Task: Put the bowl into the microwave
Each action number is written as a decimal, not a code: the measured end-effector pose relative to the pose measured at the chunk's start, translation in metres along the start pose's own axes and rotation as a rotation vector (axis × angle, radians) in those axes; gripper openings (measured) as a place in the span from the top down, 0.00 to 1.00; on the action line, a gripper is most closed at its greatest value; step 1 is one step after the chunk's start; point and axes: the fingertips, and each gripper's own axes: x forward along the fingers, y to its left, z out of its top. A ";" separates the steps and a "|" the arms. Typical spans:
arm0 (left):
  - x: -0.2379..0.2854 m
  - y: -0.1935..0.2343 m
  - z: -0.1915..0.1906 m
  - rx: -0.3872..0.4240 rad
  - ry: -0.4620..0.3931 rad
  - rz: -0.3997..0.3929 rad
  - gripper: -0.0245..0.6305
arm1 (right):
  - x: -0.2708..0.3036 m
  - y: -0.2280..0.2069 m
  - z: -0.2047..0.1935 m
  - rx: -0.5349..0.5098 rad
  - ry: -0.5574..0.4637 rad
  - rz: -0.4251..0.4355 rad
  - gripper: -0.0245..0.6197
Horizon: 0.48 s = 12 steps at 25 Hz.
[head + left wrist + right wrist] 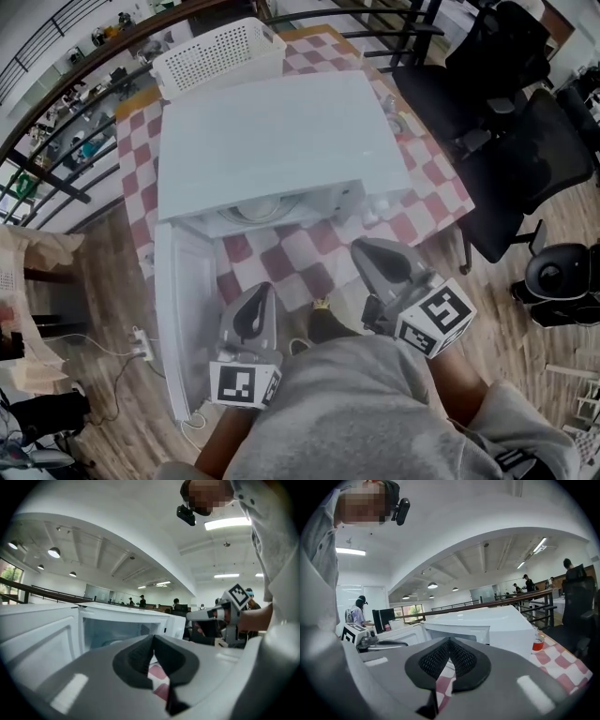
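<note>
A white microwave [272, 141] stands on the red-and-white checkered table [300, 258], its door [183, 309] swung open toward the front left. Inside the cavity lies a pale round shape [255, 208]; whether it is the bowl or the turntable I cannot tell. My left gripper [264, 287] is held in front of the opening, beside the door, jaws shut with nothing between them. The right gripper [362, 247] hovers over the table's front edge, right of the opening, also shut and empty. In the gripper views, the left gripper [153, 637] and the right gripper [449, 641] both face the open cavity.
A white slotted basket [220, 54] sits behind the microwave. A small red cup [538, 644] stands on the table to the microwave's right. Black office chairs [511, 112] crowd the table's right side. A power strip [141, 345] lies on the wooden floor at the left.
</note>
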 end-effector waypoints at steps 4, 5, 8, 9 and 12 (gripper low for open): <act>-0.025 -0.005 0.006 0.012 -0.011 0.004 0.95 | -0.021 0.015 -0.001 0.004 -0.003 -0.035 0.97; -0.032 -0.006 0.007 0.015 -0.015 0.005 0.95 | -0.025 0.019 -0.002 0.013 -0.006 -0.036 0.97; -0.050 -0.011 0.010 0.007 -0.024 0.011 0.95 | -0.037 0.037 -0.006 0.029 -0.019 -0.036 0.97; -0.056 -0.012 0.011 0.003 -0.025 0.014 0.95 | -0.040 0.044 -0.008 0.029 -0.022 -0.037 0.97; -0.076 -0.018 0.012 0.011 -0.041 0.011 0.95 | -0.052 0.065 -0.016 0.032 -0.022 -0.039 0.97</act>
